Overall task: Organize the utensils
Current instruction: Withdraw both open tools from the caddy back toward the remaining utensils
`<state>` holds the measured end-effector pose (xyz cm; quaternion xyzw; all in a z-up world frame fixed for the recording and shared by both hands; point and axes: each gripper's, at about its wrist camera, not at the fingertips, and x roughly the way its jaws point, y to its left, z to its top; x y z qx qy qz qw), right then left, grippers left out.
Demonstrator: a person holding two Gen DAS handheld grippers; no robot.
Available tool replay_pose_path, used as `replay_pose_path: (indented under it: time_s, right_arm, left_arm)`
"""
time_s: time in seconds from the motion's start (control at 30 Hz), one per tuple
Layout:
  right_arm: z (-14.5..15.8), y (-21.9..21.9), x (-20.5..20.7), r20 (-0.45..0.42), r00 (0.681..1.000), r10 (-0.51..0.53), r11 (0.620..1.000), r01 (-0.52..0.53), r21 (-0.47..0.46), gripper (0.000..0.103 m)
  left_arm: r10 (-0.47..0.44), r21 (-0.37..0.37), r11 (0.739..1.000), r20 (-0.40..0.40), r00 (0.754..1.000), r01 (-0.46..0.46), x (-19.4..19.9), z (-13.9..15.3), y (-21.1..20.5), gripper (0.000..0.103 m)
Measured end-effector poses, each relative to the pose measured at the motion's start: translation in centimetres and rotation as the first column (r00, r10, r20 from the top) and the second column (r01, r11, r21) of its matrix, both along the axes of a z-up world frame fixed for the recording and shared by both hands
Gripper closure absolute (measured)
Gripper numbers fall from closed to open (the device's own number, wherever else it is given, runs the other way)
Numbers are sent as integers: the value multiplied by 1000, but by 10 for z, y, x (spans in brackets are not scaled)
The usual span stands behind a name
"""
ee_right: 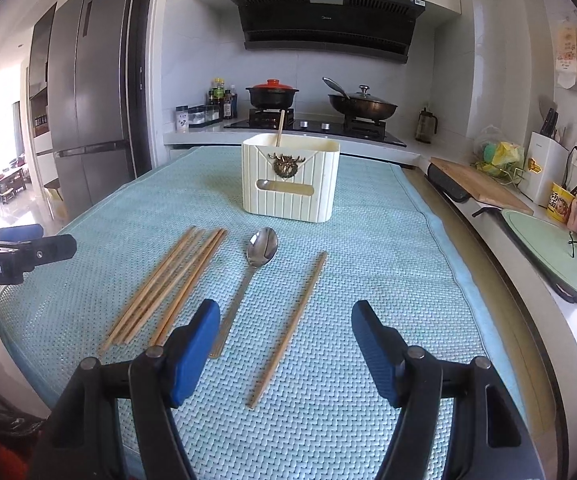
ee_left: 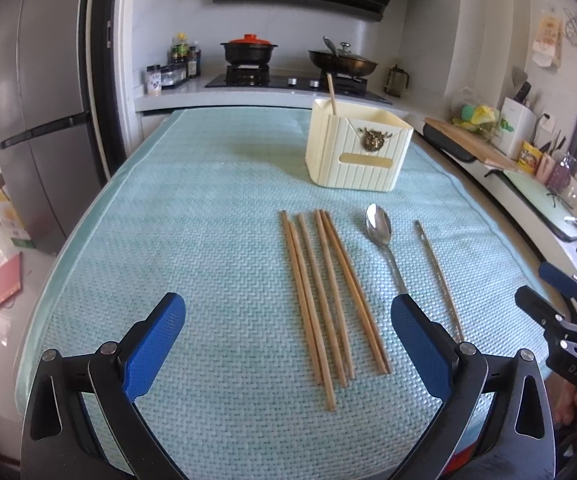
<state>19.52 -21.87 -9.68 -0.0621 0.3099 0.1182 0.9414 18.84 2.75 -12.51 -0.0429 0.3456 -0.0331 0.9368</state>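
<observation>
A cream utensil holder (ee_left: pixel 358 148) (ee_right: pixel 290 178) stands at the far side of a teal mat, with one wooden chopstick (ee_left: pixel 331 94) (ee_right: pixel 279 128) upright in it. Several wooden chopsticks (ee_left: pixel 324 292) (ee_right: pixel 168 284) lie side by side on the mat. A metal spoon (ee_left: pixel 384 242) (ee_right: pixel 254 268) lies to their right, and a single chopstick (ee_left: pixel 438 278) (ee_right: pixel 290 328) lies right of the spoon. My left gripper (ee_left: pixel 288 340) is open and empty, low over the near ends of the chopsticks. My right gripper (ee_right: pixel 284 344) is open and empty over the single chopstick's near end.
The teal mat (ee_left: pixel 208 208) (ee_right: pixel 368 248) covers the table. Behind it is a stove with a red-lidded pot (ee_left: pixel 248 50) and a wok (ee_left: pixel 342 62). A fridge (ee_left: pixel 36 100) stands left. A cutting board (ee_right: pixel 476 184) and a green tray (ee_right: pixel 548 252) line the right counter.
</observation>
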Motion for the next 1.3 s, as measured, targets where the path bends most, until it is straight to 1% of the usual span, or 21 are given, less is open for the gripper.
replay_pose_path:
  time_s: [0.2, 0.47, 0.6, 0.73, 0.83, 0.93, 1.07, 1.2, 1.3]
  right_arm:
    - [-11, 3, 4, -40, 999, -1, 1000, 0, -9, 33]
    - [-18, 0, 10, -65, 997, -30, 999, 28, -26, 33]
    - [-20, -6, 12, -71, 996, -48, 999, 47, -12, 33]
    - [-25, -7, 18, -96, 994, -53, 999, 52, -11, 33]
    - [-25, -7, 21, -100, 993, -57, 998, 57, -8, 33]
    - [-26, -9, 24, -108, 992, -63, 998, 63, -3, 33]
    - [-28, -11, 29, -124, 990, -69, 998, 69, 0, 33]
    - [-29, -10, 31, -132, 989, -62, 998, 62, 2, 33]
    - [-28, -8, 34, -136, 989, -56, 998, 57, 6, 33]
  left_arm:
    - [20, -1, 1000, -22, 1000, -20, 5, -7, 3, 1]
    - [49, -14, 999, -64, 997, -50, 16, -19, 10, 1]
    - [53, -57, 997, -92, 994, -58, 33, -22, 18, 1]
    - [59, -65, 996, -119, 991, -67, 56, -28, 24, 1]
    - [59, -57, 996, -131, 990, -67, 73, -34, 26, 1]
    - [58, -41, 997, -161, 985, -66, 91, -43, 25, 1]
    - [51, 2, 999, -191, 980, -52, 107, -55, 24, 1]
    - [54, 42, 998, -208, 977, -46, 116, -64, 23, 1]
    - [53, 52, 998, -225, 973, -42, 121, -69, 24, 1]
